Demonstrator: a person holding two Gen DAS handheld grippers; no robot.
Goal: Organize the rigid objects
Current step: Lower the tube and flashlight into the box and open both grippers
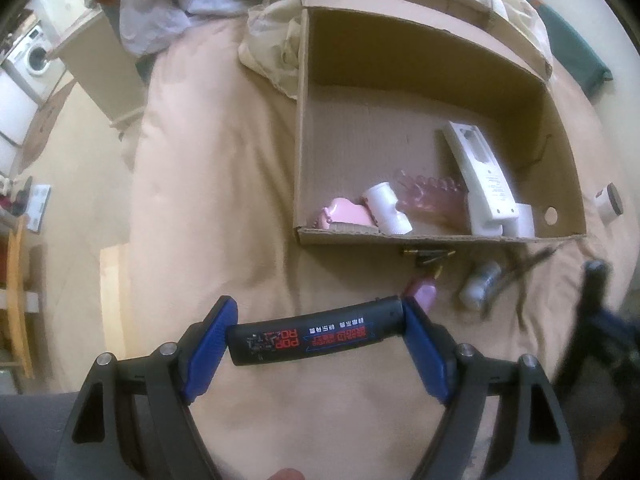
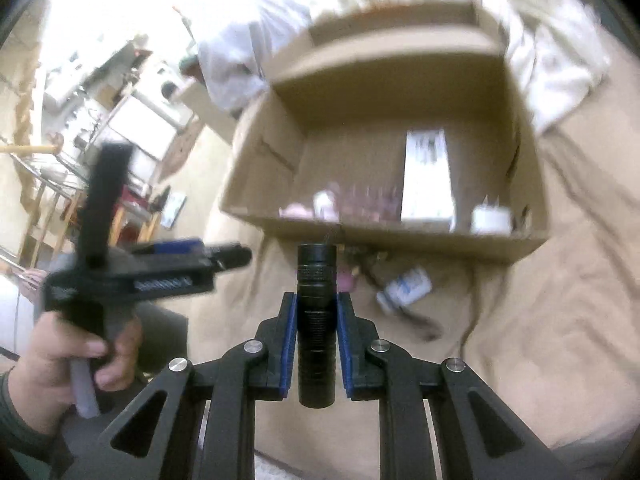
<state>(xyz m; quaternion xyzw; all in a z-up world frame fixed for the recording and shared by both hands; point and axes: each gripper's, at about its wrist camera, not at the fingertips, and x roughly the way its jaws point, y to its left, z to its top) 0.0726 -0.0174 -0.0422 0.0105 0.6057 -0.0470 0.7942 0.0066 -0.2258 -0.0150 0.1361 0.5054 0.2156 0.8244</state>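
Left gripper [image 1: 316,334]: black frame, blue pads, spread wide yet pinching a long black tube with red and white print [image 1: 314,336] lengthwise, one pad on each end. Held above the tan bedspread [image 1: 208,208].

Right gripper [image 2: 316,316]: same build, jaws pressed in against a slim black ribbed cylinder [image 2: 316,320], seemingly a torch, that runs along the fingers with its head sticking out past the tips. Raised off the bedspread in front of the box.

Left hand [image 2: 60,368]: seen in the right wrist view, wrapped round the left gripper's handle.

Loose on the bedspread, just before the box: small white bottle with pale label [image 1: 478,284], lying on its side; small pink item [image 1: 424,292] beside the left gripper's tip; a few thin dark sticks, too blurred to name.

Open brown cardboard box [image 1: 304,152]: contains, along its near wall, a pink rounded case [image 1: 344,214], a white plastic cylinder [image 1: 388,208], a clear pink ridged piece [image 1: 430,196], a white oblong handset-shaped device [image 1: 484,176] and a small white block [image 1: 524,220].

Right of the box: small white jar with dark end [image 1: 608,202].

Beyond the box: crumpled pale bedding [image 1: 272,40].
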